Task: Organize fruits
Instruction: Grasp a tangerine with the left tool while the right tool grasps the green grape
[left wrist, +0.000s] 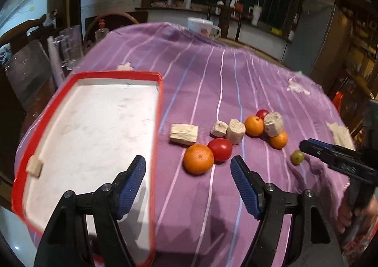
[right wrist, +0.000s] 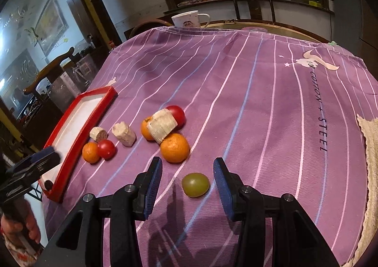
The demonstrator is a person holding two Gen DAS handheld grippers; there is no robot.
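One green fruit (right wrist: 195, 184) lies just ahead between the right hand-held gripper (right wrist: 187, 179) fingers, spread apart, nearer than the left

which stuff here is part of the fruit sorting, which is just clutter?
Job: oranges, tomatoes, green grape, red tray, open right tongs, open left tongs.
Clutter: pale chunks, mug, towel, striped cloth.

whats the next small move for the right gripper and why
Probably ease the right gripper forward and close on the green fruit: its jaws are open, the fruit lies between the fingertips on the cloth, and the red-rimmed tray holds no fruit yet.
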